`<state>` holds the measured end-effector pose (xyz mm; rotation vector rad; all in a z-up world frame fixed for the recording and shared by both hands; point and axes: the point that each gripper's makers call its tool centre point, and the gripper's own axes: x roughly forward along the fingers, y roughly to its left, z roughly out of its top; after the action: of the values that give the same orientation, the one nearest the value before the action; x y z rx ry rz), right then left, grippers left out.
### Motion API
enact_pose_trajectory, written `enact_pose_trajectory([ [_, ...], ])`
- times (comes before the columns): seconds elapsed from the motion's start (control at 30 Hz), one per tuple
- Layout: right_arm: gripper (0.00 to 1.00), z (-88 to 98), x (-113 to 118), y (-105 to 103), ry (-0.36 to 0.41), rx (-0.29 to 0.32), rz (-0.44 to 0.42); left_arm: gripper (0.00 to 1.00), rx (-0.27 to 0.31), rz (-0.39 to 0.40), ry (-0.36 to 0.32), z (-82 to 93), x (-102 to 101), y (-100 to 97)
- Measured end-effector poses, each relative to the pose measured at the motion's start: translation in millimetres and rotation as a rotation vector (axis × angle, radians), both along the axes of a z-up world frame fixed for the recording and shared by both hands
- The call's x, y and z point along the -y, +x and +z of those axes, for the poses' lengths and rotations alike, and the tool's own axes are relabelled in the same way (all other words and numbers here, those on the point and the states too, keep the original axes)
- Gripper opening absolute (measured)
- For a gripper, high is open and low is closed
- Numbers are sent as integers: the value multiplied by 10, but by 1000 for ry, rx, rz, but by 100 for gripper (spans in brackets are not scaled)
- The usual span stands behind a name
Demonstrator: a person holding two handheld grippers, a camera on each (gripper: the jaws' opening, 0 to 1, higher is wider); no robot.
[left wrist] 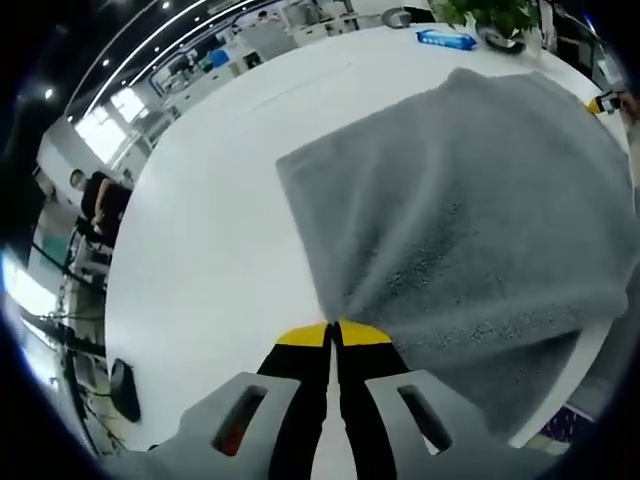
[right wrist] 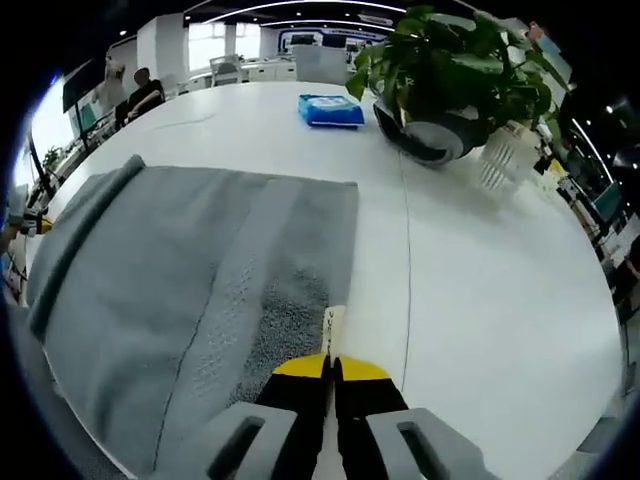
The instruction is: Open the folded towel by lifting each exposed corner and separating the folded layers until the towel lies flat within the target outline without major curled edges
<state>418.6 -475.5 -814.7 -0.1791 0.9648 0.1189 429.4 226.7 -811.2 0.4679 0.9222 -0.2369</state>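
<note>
Both grippers clamped on grey towel (left wrist: 470, 220) corners — left gripper (left wrist: 334, 333) and right gripper (right wrist: 330, 365), jaws pressed together on cloth; towel lay spread over white table (left wrist: 220, 230), mostly opened; near edge draped, ridged — flattening remained.

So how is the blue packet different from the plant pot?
The blue packet is flat and boxy and lies low on the white table; the plant pot is round and stands taller. The packet is bright blue with some white on it; the pot is grey with a dark rim. The pot holds a bushy green plant; nothing sits on the packet. Both rest on the table, beyond the grey towel.
</note>
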Motion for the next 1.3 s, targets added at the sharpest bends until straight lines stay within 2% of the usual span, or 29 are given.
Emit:
enact_pose_trajectory([
  [0.17,0,-3,139,8,13,0,-20,1,-10,5,-1,19,-93,1],
  [0.27,0,-8,142,15,55,5,-43,1,-14,0,-12,40,-56,-15],
  [0.47,0,-16,154,13,86,22,-78,1,-6,3,-11,62,-35,-22],
  [0.63,0,14,74,-13,52,19,-52,1,-2,19,-35,74,-38,-23],
  [0.7,0,46,39,-12,24,26,-2,3,-9,33,-56,92,-17,-43],
  [0.73,1,138,18,-30,18,47,-8,4,14,7,-43,175,8,-49],
  [0.77,2,317,-21,5,15,125,-1,5,106,-5,-38,370,42,-7],
  [0.83,5,533,-79,-37,34,197,-1,5,177,32,-116,621,143,-113],
  [0.87,5,611,-129,-134,53,210,4,5,194,59,-138,675,154,-186],
  [0.9,5,598,-156,-243,61,192,11,5,192,74,-160,685,175,-284],
  [1.0,5,348,-285,-635,81,93,37,5,142,103,-183,556,239,-624],
  [1.07,5,183,-351,-796,97,59,37,5,103,122,-208,384,302,-813],
  [1.2,6,17,-461,-956,121,23,30,5,67,149,-210,151,327,-957],
  [1.23,7,3,-476,-978,116,22,34,4,42,146,-191,85,316,-997],
  [1.27,7,42,-468,-945,99,60,45,4,28,142,-177,44,308,-1021],
  [1.3,7,30,-456,-950,100,52,42,4,8,129,-159,-6,301,-1057],
])
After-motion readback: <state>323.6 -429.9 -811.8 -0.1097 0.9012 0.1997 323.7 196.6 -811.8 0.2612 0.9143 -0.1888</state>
